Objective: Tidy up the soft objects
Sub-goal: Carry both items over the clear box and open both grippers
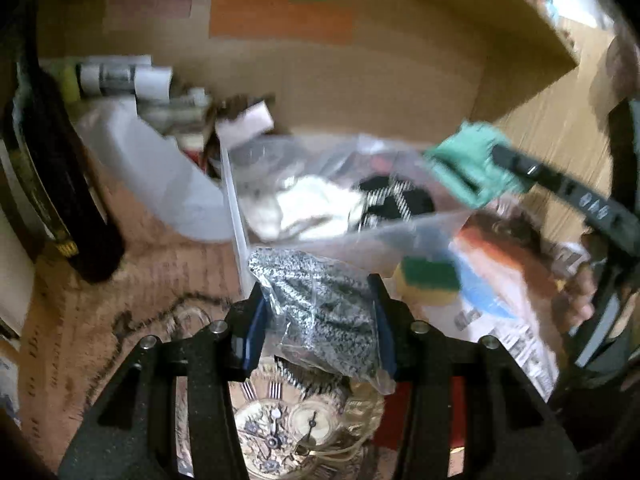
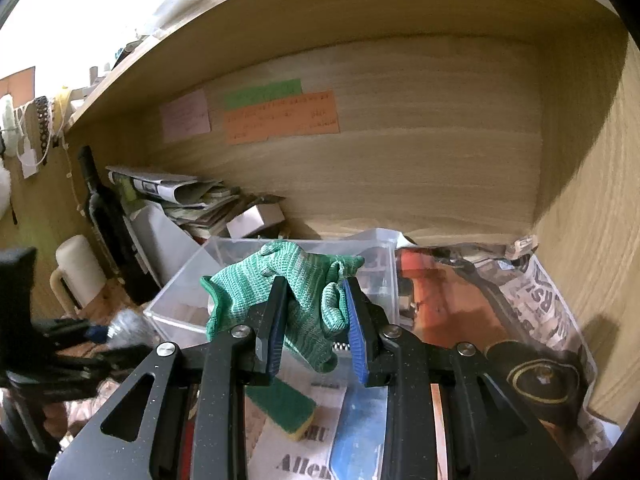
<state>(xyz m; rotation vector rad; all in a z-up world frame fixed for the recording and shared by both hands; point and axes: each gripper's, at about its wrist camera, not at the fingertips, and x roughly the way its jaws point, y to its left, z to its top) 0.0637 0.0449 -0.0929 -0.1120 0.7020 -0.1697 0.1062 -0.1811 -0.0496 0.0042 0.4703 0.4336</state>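
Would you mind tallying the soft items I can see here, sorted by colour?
Green: 1, the knitted glove in the right hand-held gripper.
Black-and-white speckled: 1, the bagged knit in the left hand-held gripper.
White: 1, the cloth in the clear box.
Black patterned: 1, the cloth beside it.
Green-and-yellow: 1, the sponge.
Total: 5

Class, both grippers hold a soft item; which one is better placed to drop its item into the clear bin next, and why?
Right. The right gripper holds the green glove right at the clear bin, while the left gripper, clamping the bagged speckled cloth, sits short of the bin's near wall.
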